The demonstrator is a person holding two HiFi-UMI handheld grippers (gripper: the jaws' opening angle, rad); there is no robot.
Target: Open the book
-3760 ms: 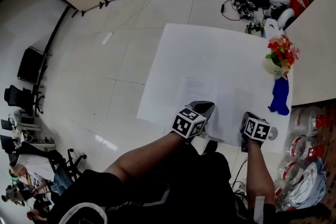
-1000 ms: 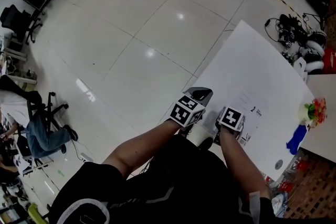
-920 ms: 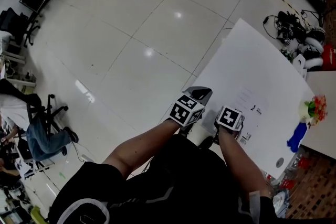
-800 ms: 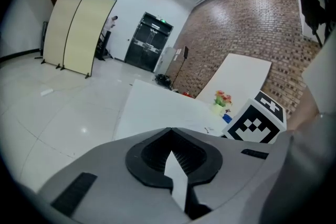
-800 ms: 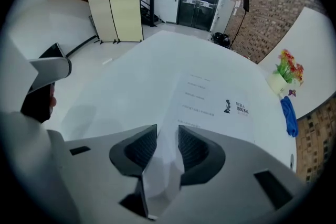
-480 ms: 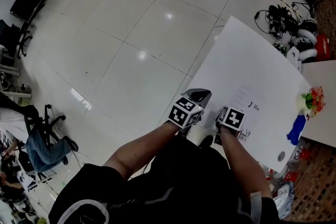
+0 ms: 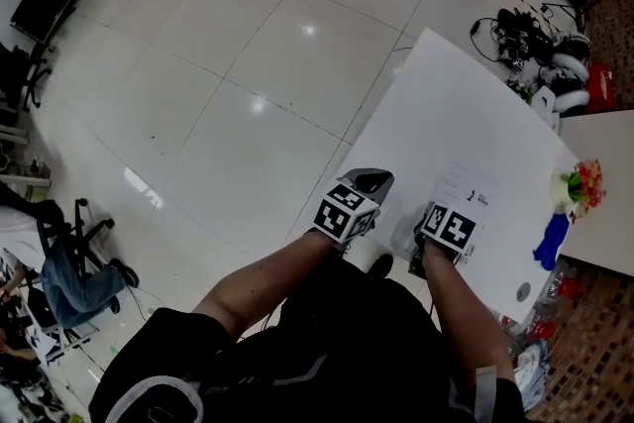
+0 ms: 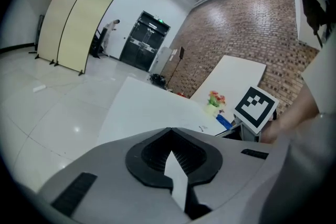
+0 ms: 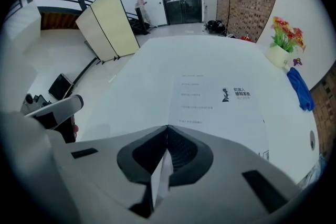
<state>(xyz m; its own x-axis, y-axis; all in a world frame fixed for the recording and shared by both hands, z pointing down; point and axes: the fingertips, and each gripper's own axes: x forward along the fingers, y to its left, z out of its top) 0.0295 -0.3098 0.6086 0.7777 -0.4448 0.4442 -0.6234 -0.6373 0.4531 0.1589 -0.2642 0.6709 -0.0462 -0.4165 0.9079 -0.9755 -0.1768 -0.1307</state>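
Floor (image 7: 228, 64) wide and bare on the left; desk (image 7: 466, 104) broad and white on the right, book (image 9: 215, 94) flat near its front edge, printed cover up. Right gripper (image 9: 167, 131) at the book's near edge, jaws pressed together on a thin white sliver, seemingly the cover's edge. Left gripper (image 8: 170, 134) beside the desk's left edge, jaws also together, white sliver in the slit, unidentified. Lift slowly, check for one leaf only, swing it over toward the bound side, pin the rest with the left. Ample bare desk beyond the book; flowers (image 7: 575, 185) and blue cloth (image 7: 548, 241) well apart at the right; scant margin in front, so avoid dragging the book back.
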